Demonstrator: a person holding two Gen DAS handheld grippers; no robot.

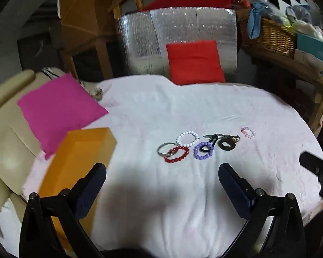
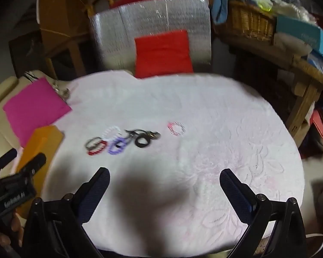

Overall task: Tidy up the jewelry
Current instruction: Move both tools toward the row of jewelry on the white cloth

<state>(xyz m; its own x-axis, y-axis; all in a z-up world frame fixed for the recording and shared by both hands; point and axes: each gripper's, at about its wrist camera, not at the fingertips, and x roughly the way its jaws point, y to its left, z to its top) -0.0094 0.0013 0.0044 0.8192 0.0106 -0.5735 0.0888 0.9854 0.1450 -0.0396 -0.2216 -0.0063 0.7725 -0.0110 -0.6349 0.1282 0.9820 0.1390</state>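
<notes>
Several bracelets lie in a row on the white cloth [image 1: 161, 111]: a silver bangle [image 1: 164, 149], a red bead bracelet [image 1: 177, 154], a white bead bracelet [image 1: 187, 138], a purple bead bracelet [image 1: 203, 150], black rings with metal clips [image 1: 226, 143] and a pink bead bracelet [image 1: 248, 132]. An orange box [image 1: 75, 167] lies at the cloth's left edge. My left gripper [image 1: 162, 185] is open and empty, short of the row. My right gripper [image 2: 164, 190] is open and empty, nearer than the same row [image 2: 118, 144] and to its right. The left gripper also shows in the right wrist view [image 2: 17, 172].
A pink cushion [image 1: 60, 109] lies at the left on a beige seat [image 1: 4, 142]. A red cushion [image 1: 194, 62] leans on a silver foil panel [image 1: 176, 32] behind the table. A wicker basket [image 1: 269, 36] and boxes stand on a wooden shelf at the right.
</notes>
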